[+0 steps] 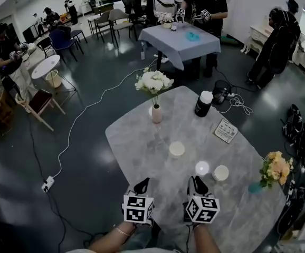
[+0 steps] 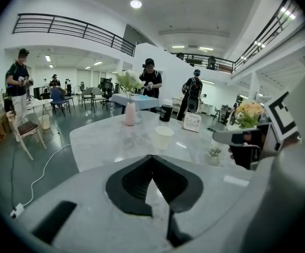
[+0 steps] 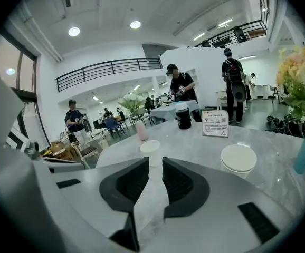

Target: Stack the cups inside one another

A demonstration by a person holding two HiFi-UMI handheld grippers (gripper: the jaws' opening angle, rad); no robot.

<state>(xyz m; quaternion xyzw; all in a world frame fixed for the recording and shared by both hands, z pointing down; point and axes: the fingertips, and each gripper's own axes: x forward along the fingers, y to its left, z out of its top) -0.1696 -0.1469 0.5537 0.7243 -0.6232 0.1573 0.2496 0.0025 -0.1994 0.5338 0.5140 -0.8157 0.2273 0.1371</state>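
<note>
Head view — cup upright, mouth up — axis vertical.

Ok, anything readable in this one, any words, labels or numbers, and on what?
Nothing legible.
Print on the white card, on the table: too small to read.
Side of the black canister: no readable label.
Cubes on left gripper and right gripper: black-and-white square patterns, no letters.
</note>
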